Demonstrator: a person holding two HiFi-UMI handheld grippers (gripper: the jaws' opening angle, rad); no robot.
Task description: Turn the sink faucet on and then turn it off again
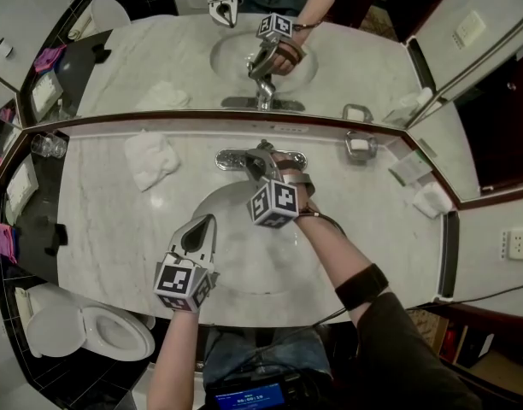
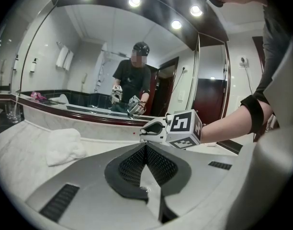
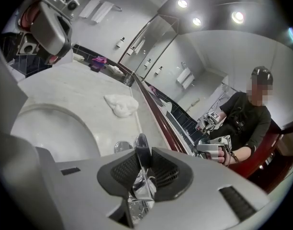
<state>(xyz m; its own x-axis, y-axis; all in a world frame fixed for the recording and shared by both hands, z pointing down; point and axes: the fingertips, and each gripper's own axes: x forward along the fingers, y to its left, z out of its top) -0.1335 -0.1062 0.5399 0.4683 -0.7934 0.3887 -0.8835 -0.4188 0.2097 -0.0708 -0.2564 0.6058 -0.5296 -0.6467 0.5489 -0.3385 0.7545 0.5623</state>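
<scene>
The faucet (image 1: 260, 159) is mounted at the back edge of the sink (image 1: 244, 267), centred on the marble tabletop (image 1: 108, 220). The right hand-held gripper (image 3: 141, 171) is clamped on the faucet's chrome lever (image 3: 142, 147), which is held between its pads. The lever is judged rigid, polished and slippery. Hold is best taken across its flat sides near the tip, where leverage is greatest. The left hand-held gripper (image 2: 146, 155) is clenched on nothing, over the sink's near-left part. The grip on the lever is shown only by the right gripper view; the head view shows merely that gripper lying over the faucet. Running water cannot be confirmed, possibly through poor resolution.
</scene>
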